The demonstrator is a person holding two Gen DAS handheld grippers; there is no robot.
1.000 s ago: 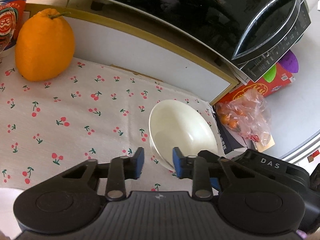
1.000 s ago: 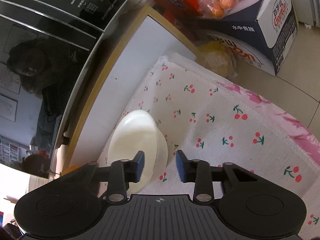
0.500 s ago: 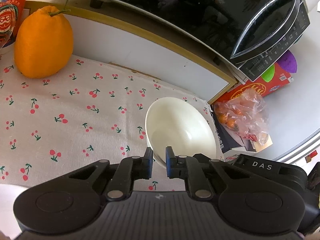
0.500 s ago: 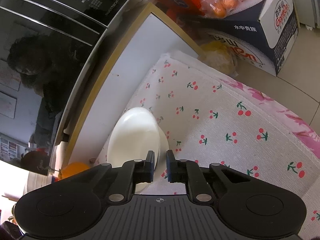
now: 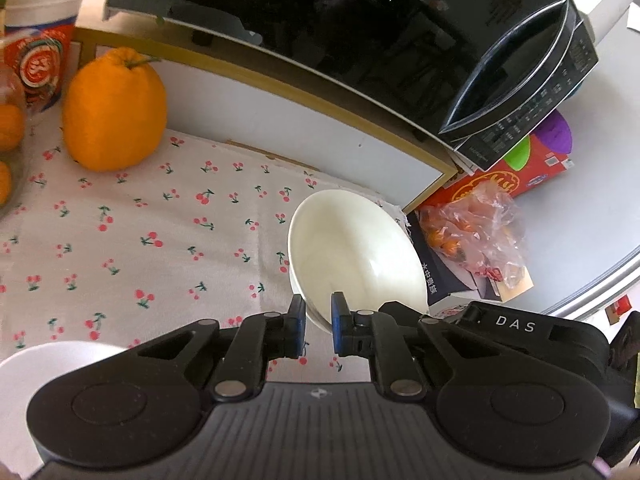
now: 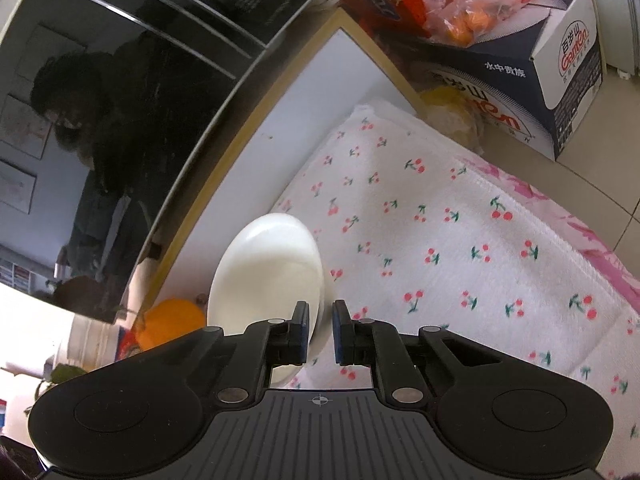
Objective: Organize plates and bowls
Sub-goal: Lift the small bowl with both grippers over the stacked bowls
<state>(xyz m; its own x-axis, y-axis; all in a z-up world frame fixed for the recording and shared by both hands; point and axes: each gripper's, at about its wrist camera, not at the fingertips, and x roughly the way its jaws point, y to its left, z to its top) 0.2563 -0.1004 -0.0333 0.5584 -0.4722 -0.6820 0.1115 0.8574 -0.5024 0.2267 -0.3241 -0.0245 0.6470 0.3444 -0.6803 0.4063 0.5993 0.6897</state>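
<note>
Both tools pinch bowl rim; microwave looms behind.

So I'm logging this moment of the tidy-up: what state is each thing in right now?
white bowl: upright, empty, rim gripped from two sides.
left gripper: shut on the bowl's near rim.
right gripper: shut on the bowl's rim.
microwave: door closed.
plastic bag of oranges: crumpled, lying on a box.
large orange fruit: whole, standing on the cherry-print cloth.
</note>
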